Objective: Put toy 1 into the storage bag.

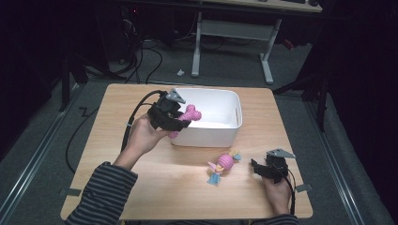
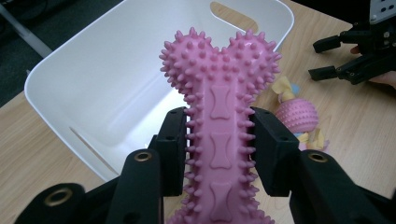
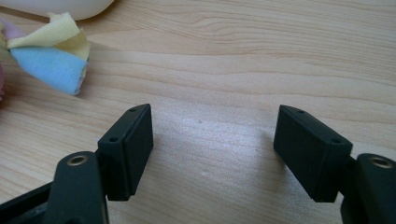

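Note:
A pink spiked bone-shaped chew toy (image 2: 219, 112) is clamped between the pads of my left gripper (image 2: 218, 149), which is shut on its shaft. In the high view that gripper (image 1: 180, 119) holds the pink bone (image 1: 190, 115) in the air at the near left rim of a white plastic bin (image 1: 220, 136). The bone's knobbed end points over the bin (image 2: 93, 88). A pink ball toy with blue and yellow cloth ends (image 1: 223, 166) lies on the table in front of the bin. My right gripper (image 1: 256, 168) rests low at the front right, open and holding nothing (image 3: 212, 149).
The wooden table (image 1: 141, 187) carries the bin at its far middle. The ball toy's cloth end (image 3: 51, 51) lies just ahead and left of the right jaws. A desk frame and cables stand on the floor beyond the table.

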Demonstrator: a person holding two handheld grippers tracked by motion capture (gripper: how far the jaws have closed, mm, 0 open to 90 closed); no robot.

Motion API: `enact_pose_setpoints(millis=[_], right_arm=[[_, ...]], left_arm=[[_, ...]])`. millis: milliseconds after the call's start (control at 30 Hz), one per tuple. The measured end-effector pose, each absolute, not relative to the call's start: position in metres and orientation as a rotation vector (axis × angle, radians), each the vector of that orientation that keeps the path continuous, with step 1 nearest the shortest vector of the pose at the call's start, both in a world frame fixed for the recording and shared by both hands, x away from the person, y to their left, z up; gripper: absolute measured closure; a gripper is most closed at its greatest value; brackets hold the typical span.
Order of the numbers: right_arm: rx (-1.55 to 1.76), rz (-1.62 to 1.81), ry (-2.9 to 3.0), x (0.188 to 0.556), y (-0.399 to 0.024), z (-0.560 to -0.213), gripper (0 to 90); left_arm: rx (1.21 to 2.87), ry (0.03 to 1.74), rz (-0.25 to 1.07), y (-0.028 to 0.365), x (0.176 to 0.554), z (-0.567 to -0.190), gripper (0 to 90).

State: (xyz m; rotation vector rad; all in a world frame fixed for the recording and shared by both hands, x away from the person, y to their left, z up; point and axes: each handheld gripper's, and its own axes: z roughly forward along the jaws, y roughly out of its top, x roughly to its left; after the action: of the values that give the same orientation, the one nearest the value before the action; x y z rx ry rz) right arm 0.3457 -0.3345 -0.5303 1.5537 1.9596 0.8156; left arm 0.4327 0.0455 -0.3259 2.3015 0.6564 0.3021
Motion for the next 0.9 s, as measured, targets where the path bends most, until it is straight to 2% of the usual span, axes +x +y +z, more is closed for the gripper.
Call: enact_pose_setpoints(millis=[533, 900], right_arm=[[1.553, 0.815, 1.960, 0.346, -0.334, -0.530, 28.6], [1.552, 0.816, 1.961, 0.346, -0.335, -0.530, 28.3]], left_arm=[[2.290, 0.689, 0.294, 0.026, 0.466, -0.326, 58.8], [2.282, 0.724, 0.295, 0.008, 0.485, -0.340, 58.6]])
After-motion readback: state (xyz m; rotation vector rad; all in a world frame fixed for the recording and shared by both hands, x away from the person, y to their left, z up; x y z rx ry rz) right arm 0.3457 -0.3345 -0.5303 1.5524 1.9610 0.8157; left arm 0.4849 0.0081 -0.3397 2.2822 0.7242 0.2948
